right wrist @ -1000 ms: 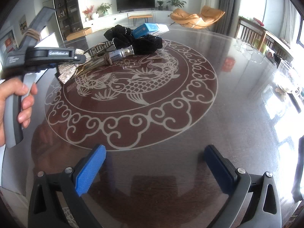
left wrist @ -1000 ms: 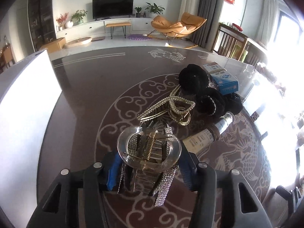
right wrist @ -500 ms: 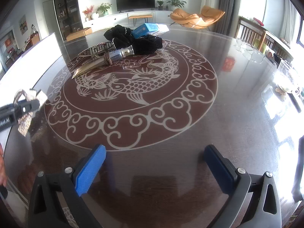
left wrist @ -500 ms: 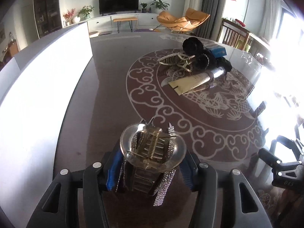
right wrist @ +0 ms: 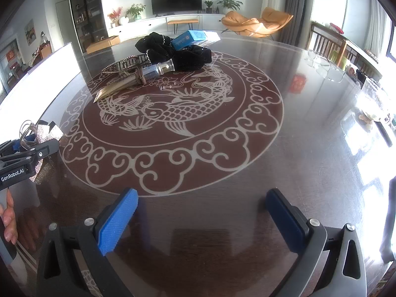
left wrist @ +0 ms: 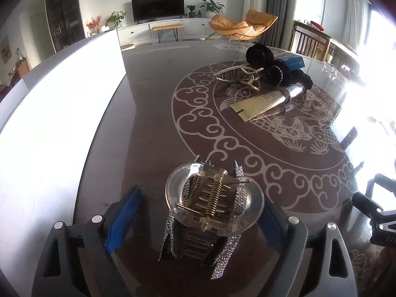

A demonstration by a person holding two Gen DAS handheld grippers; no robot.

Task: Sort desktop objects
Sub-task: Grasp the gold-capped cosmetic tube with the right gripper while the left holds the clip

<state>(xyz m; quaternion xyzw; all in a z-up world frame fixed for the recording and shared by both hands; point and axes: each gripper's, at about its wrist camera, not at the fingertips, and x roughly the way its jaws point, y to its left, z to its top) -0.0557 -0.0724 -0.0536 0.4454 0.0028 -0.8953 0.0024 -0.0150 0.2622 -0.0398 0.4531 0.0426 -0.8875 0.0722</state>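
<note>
A clear, rhinestone-covered hair claw clip (left wrist: 212, 208) rests on the dark table between the fingers of my left gripper (left wrist: 198, 212), whose jaws stand open and apart from the clip. The clip also shows at the left edge of the right wrist view (right wrist: 42, 136). My right gripper (right wrist: 200, 217) is open and empty above the table's near edge. Farther off lie a pile of black scrunchies (right wrist: 173, 49), a metal hair clip (left wrist: 237, 74), a gold tube (left wrist: 267, 99) and a blue box (right wrist: 190, 38).
A white box (left wrist: 61, 113) stands along the table's left side. The round dark table carries a fish pattern (right wrist: 170, 109). A glass object (right wrist: 321, 66) sits at the far right edge. Chairs stand beyond the table on the right.
My left gripper has carried the claw clip away from the pile toward the table's left near side, lowered it and opened its jaws. My right gripper has not moved.
</note>
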